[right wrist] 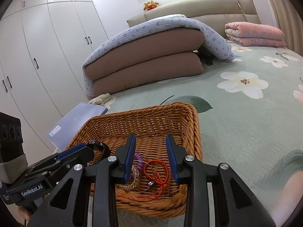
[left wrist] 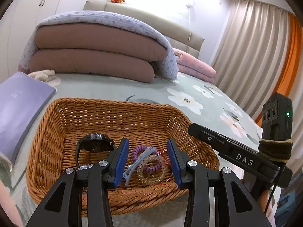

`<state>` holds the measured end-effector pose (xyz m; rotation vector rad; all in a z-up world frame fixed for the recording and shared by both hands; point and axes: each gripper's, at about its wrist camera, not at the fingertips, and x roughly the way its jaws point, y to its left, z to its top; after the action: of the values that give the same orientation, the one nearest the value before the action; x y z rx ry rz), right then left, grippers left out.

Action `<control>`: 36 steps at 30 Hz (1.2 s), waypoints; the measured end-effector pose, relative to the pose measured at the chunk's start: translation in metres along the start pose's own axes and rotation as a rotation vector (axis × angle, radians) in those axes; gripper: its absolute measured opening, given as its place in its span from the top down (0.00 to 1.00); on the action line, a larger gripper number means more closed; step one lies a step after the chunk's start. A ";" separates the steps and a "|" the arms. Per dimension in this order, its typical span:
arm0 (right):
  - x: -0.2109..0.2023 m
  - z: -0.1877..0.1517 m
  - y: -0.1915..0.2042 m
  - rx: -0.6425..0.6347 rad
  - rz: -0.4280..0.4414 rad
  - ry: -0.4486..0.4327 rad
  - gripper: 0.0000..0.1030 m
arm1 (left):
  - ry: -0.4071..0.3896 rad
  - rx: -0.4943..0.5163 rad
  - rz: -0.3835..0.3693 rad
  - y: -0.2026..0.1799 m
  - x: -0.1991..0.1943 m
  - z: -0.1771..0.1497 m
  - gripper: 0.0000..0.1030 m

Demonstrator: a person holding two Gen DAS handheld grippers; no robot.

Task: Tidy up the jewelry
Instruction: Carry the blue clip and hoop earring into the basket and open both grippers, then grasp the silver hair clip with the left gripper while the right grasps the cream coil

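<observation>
From the left wrist camera, the left hand-held gripper (left wrist: 148, 159) hangs over a rectangular woven wicker basket (left wrist: 121, 113) that sits on a bed (left wrist: 106, 89) with a quilted, flower-printed cover. Its blue ribbed pads stand wide apart and hold nothing. Framed between them on the basket floor lie a purple spiral hair tie (left wrist: 141, 152), a clear beaded bracelet (left wrist: 151, 170) overlapping it, a translucent hair clip (left wrist: 136, 162) and thin red cord (left wrist: 164, 154). To the left rests a black wristwatch (left wrist: 94, 144) with a round face. The right hand-held gripper (left wrist: 223, 145) reaches in from the right, over the basket's rim. A flat lilac folder (left wrist: 20, 109) lies beside the basket, and a folded brown quilt (left wrist: 94, 54) is stacked behind.

From the right wrist camera, the right hand-held gripper (right wrist: 151, 158) also gapes open and empty above the same basket (right wrist: 151, 117). Between its pads lie a knotted red cord bracelet (right wrist: 158, 172), the purple spiral tie (right wrist: 139, 161) and the clear beads (right wrist: 132, 181). The left hand-held gripper (right wrist: 75, 152) enters at the left, next to the watch (right wrist: 98, 144).
</observation>
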<state>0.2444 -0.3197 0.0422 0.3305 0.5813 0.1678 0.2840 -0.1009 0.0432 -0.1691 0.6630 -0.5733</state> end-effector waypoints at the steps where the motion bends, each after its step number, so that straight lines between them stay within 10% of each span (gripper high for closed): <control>1: -0.003 0.000 0.001 -0.007 -0.001 -0.009 0.65 | -0.002 -0.001 0.001 0.000 -0.001 0.000 0.58; 17: -0.099 -0.036 0.042 -0.080 0.007 -0.104 0.63 | -0.104 -0.064 -0.024 0.006 -0.084 -0.011 0.58; 25: -0.120 -0.083 0.070 -0.105 0.054 0.081 0.63 | -0.136 -0.063 0.247 0.042 -0.203 -0.078 0.52; 36: -0.094 -0.137 0.031 -0.034 0.002 0.183 0.47 | -0.053 -0.320 0.232 0.123 -0.183 -0.125 0.52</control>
<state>0.0876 -0.2786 -0.0061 0.2849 0.7583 0.2111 0.1443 0.1064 0.0030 -0.4002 0.7087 -0.2362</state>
